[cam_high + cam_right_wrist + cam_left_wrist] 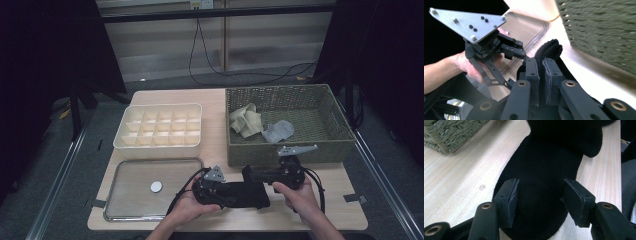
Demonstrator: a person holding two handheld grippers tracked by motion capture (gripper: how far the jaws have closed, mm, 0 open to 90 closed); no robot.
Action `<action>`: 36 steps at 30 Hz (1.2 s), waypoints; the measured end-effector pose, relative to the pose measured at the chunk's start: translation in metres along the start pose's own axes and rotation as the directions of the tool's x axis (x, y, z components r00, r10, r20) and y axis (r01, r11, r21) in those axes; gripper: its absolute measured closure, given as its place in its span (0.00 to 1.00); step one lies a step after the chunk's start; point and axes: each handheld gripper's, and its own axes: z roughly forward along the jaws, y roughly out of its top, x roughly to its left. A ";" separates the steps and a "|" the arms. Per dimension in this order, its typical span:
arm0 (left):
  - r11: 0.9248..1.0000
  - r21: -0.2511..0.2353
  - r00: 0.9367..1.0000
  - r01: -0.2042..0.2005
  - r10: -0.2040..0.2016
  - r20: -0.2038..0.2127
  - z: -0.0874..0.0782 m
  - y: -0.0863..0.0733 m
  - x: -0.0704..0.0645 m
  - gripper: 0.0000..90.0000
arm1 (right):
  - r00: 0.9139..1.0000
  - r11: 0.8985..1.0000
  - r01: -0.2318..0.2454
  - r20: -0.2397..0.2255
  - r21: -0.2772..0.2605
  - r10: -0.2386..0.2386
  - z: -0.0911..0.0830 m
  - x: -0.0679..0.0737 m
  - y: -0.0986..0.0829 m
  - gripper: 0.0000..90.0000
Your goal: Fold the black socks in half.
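Lying flat on the wooden tabletop near its front edge, just in front of the woven basket, the black sock stretches between the two tools. The left hand-held gripper hovers over one end with its jaws apart, the pads straddling the fabric without pinching it. The right hand-held gripper has its jaws pressed together on a raised fold of the sock's other end. The sock looks light, soft and limp; it will likely sag and bunch wherever it is unsupported, and thin cloth can slip from a shallow pinch. A good hold would be a deep bite on a gathered fold near the end, as the right side has. A divided white organizer and a glass-topped tray sit to the left.
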 end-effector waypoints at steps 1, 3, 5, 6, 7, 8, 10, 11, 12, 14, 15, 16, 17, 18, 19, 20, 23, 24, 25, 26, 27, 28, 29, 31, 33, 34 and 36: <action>1.000 -0.011 1.000 0.001 -0.001 0.000 0.001 0.000 0.000 0.51 | 1.000 1.000 0.004 -0.001 0.010 -0.004 0.003 0.001 0.001 0.93; 1.000 -0.002 1.000 0.006 -0.006 -0.003 0.001 0.000 -0.002 0.50 | 1.000 1.000 0.014 -0.005 0.026 -0.014 0.009 0.003 0.004 0.93; 1.000 0.005 1.000 0.000 0.000 -0.004 0.001 0.001 -0.002 0.50 | 1.000 0.999 0.018 -0.008 0.040 -0.017 0.013 0.004 0.007 0.93; 1.000 0.008 1.000 -0.005 0.005 -0.004 0.001 0.001 -0.002 0.50 | 1.000 0.999 0.027 -0.007 0.046 -0.026 0.015 0.005 0.009 0.93; 1.000 0.005 1.000 -0.002 0.002 -0.005 0.001 0.001 -0.003 0.50 | 1.000 0.998 0.025 -0.007 0.050 -0.025 0.016 0.005 0.010 0.93; 1.000 0.005 1.000 -0.001 0.001 -0.003 0.002 0.002 -0.003 0.49 | 1.000 0.998 0.027 -0.006 0.055 -0.026 0.019 0.005 0.010 0.93; 1.000 -0.006 1.000 0.011 -0.011 -0.002 0.004 0.002 -0.005 0.48 | 0.999 0.997 0.034 0.004 0.070 -0.034 0.024 0.004 0.009 0.93; 1.000 -0.004 1.000 0.000 0.000 -0.008 0.004 0.002 -0.006 0.46 | 1.000 0.997 0.030 -0.001 0.070 -0.030 0.028 0.004 0.007 0.93; 1.000 -0.008 1.000 -0.004 0.004 -0.001 0.005 0.002 -0.007 0.45 | 1.000 0.997 0.026 -0.007 0.073 -0.025 0.032 0.003 0.004 0.93; 1.000 0.004 1.000 -0.013 0.013 -0.022 0.004 0.003 -0.008 0.45 | 1.000 0.995 0.024 -0.005 0.096 -0.024 0.039 0.003 0.000 0.93; 1.000 0.007 1.000 -0.012 0.012 -0.009 0.004 0.002 -0.008 0.45 | 1.000 0.994 0.028 -0.007 0.104 -0.028 0.042 0.003 0.000 0.93; 1.000 0.003 1.000 -0.005 0.005 -0.005 0.004 0.002 -0.008 0.45 | 1.000 0.994 0.030 -0.008 0.105 -0.030 0.043 0.004 0.000 0.92; 1.000 -0.009 1.000 -0.011 0.011 0.008 0.005 0.002 -0.007 0.45 | 1.000 0.994 0.029 -0.009 0.101 -0.029 0.044 0.005 0.000 0.92; 1.000 -0.010 1.000 -0.002 0.002 0.010 0.004 0.002 -0.007 0.45 | 1.000 0.995 0.028 -0.015 0.097 -0.027 0.045 0.006 0.000 0.92; 1.000 -0.010 1.000 0.001 -0.001 0.010 0.004 0.001 -0.006 0.45 | 0.999 0.995 0.031 -0.016 0.093 -0.029 0.045 0.006 0.000 0.92; 1.000 -0.011 1.000 -0.001 0.001 0.016 0.004 0.001 -0.006 0.45 | 0.999 0.995 0.031 -0.014 0.093 -0.030 0.047 0.006 0.000 0.92; 1.000 0.008 1.000 -0.003 0.003 0.021 0.002 0.001 -0.005 0.43 | 1.000 0.993 0.029 -0.005 0.111 -0.029 0.052 0.005 -0.003 0.92; 1.000 -0.010 1.000 0.000 0.001 0.019 0.002 0.000 -0.005 0.42 | 1.000 0.993 0.028 -0.007 0.115 -0.027 0.053 0.004 -0.004 0.92; 1.000 -0.002 1.000 -0.003 0.003 0.028 0.001 0.000 -0.004 0.41 | 1.000 0.993 0.023 -0.006 0.119 -0.022 0.054 0.004 -0.005 0.91; 1.000 -0.004 1.000 0.004 -0.004 0.027 0.000 0.000 -0.004 0.39 | 1.000 0.992 0.030 -0.003 0.123 -0.030 0.054 0.004 -0.005 0.91; 1.000 -0.001 1.000 0.010 -0.010 0.021 -0.002 -0.001 -0.003 0.38 | 0.999 0.992 0.035 0.000 0.125 -0.035 0.055 0.004 -0.005 0.91; 1.000 -0.005 1.000 0.011 -0.011 0.019 -0.003 -0.002 -0.002 0.37 | 0.999 0.992 0.036 0.005 0.125 -0.037 0.055 0.004 -0.006 0.91; 1.000 0.008 1.000 0.018 -0.018 0.008 -0.007 -0.002 -0.002 0.37 | 0.999 0.991 0.038 0.015 0.127 -0.040 0.055 0.004 -0.006 0.91; 1.000 -0.013 1.000 0.026 -0.026 -0.005 -0.013 -0.002 -0.002 0.35 | 0.998 0.990 0.047 0.024 0.136 -0.051 0.057 0.004 -0.006 0.91; 1.000 -0.018 1.000 0.014 -0.015 -0.017 -0.020 -0.003 -0.002 0.34 | 0.998 0.989 0.048 0.022 0.140 -0.051 0.058 0.004 -0.007 0.91; 1.000 -0.014 1.000 0.016 -0.016 -0.019 -0.023 -0.004 0.000 0.34 | 0.998 0.989 0.051 0.024 0.142 -0.054 0.059 0.004 -0.008 0.91; 1.000 -0.001 0.999 0.027 -0.027 -0.027 -0.027 -0.005 0.004 0.34 | 0.998 0.989 0.046 0.024 0.139 -0.050 0.059 0.004 -0.008 0.91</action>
